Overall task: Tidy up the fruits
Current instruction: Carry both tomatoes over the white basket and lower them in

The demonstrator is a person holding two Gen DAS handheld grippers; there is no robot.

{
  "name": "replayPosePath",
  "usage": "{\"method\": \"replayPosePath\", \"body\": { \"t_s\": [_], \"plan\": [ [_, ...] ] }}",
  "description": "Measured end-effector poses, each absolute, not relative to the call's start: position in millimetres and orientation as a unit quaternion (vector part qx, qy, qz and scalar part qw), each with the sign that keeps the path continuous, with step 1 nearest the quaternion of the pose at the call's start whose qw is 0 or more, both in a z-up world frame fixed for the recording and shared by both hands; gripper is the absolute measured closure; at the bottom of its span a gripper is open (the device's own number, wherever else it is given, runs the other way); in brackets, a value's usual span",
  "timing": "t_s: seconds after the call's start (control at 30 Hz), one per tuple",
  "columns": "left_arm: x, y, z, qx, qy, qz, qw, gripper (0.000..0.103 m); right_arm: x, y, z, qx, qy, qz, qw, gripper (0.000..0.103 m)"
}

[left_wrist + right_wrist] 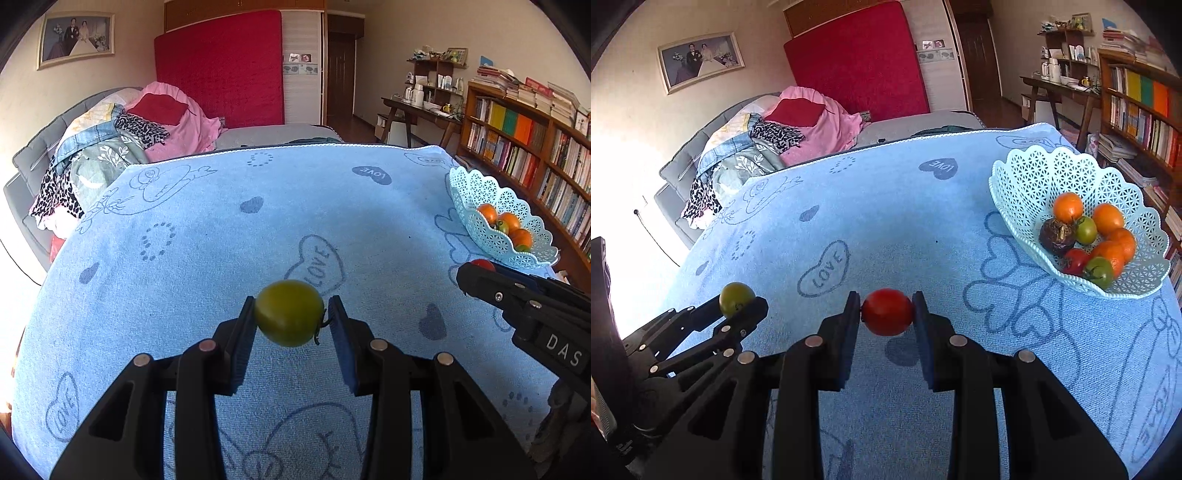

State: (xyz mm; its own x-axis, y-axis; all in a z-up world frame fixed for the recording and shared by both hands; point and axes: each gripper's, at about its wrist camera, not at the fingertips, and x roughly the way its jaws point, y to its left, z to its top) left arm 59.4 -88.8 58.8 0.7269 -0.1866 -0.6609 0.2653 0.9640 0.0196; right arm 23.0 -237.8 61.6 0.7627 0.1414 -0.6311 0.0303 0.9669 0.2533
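I am holding one fruit in each claw above the desk, which is covered by a blue towel [184,221]. My left claw [290,314] is clamped on a green tomato [288,313], the pads pressing on its left and right flanks, with the stem end turned toward the right pad. My right claw [886,312] is clamped on a red tomato [887,312], also across its widest part. A shadow is lying on the towel below the red tomato, so I am judging it to be clear of the surface.

The white lattice basket [1034,166] is sitting at the far right of the desk and is already containing orange, red and green fruits plus one dark brown item. Both held tomatoes are well apart from it.

Handling notes, as a judgement:
- Both tomatoes are looking small, light and smooth-skinned, therefore liable to slip or roll.
- The flesh is probably soft; excess clamping pressure is risking a split skin.
- Grip across the middle, as now, is keeping each fruit centred between the pads.
- Release should be made low inside the basket, since a drop may bruise the fruit or send it rolling.
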Motion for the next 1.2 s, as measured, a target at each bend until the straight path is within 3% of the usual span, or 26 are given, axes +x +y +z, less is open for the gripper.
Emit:
{"method": "replayPosePath", "body": {
  "t_s": [1.2],
  "plan": [
    [73,-225,99,0.099,0.308,-0.231,0.918,0.063,-27,-375,83,0.205,0.270,-0.092,0.936,0.073]
  ]
}}
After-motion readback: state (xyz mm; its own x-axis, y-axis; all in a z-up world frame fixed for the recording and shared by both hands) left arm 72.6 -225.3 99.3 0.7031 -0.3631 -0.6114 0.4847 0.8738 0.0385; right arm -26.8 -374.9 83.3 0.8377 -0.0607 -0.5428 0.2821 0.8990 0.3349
